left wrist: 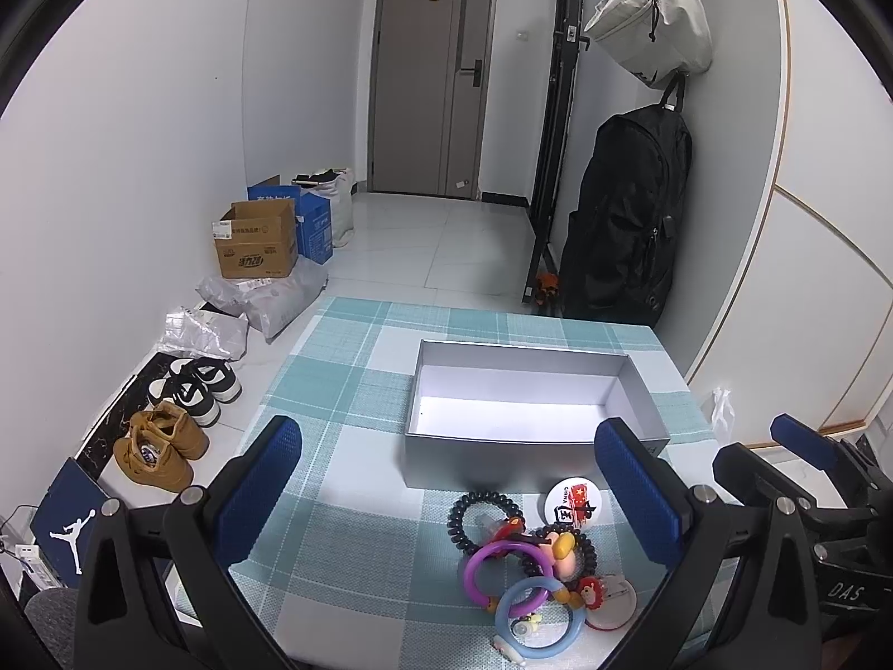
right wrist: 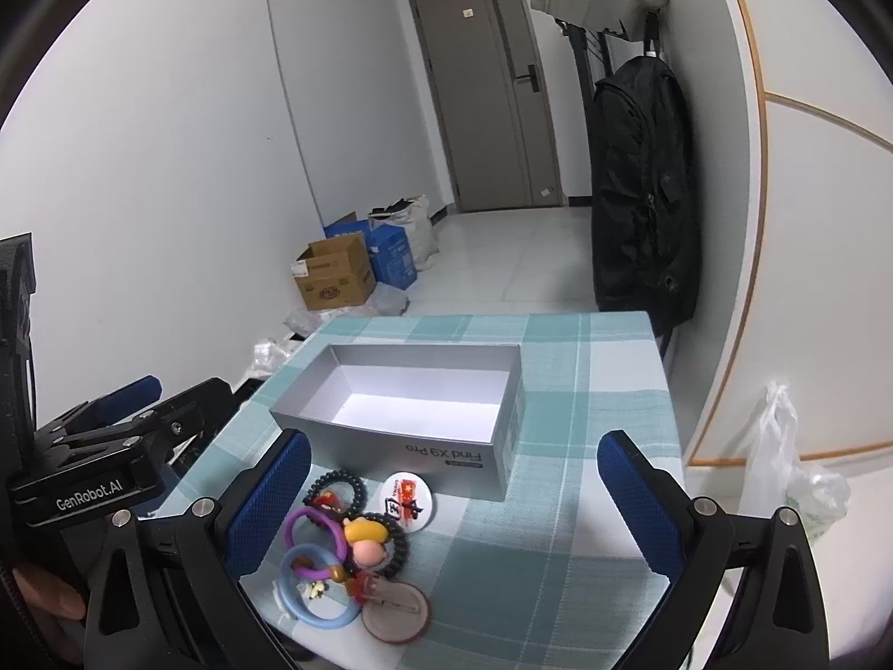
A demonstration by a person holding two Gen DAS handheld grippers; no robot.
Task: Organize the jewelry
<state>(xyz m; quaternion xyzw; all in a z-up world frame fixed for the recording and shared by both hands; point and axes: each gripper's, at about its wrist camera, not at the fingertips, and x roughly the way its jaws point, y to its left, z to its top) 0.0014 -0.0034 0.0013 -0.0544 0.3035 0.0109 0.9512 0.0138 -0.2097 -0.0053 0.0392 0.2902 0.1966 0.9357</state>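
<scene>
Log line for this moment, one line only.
left gripper: open, empty | right gripper: open, empty | silver cardboard box: empty | pile of colourful hair ties and round badges: on checked tablecloth, in front of box

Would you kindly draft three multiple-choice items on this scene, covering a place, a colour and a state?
1. Where does the jewelry pile lie relative to the grey box?
A. inside it
B. on the cloth in front of it
C. behind it

2. What colour is the ring overlapping the light blue ring?
A. purple
B. green
C. white

3. What state is the box in?
A. lidded
B. full
C. open and empty

Answers: 1 B, the pile sits on the checked tablecloth nearer the cameras. 2 A, it is plainly purple. 3 C, its bare white floor shows in both views.
</scene>
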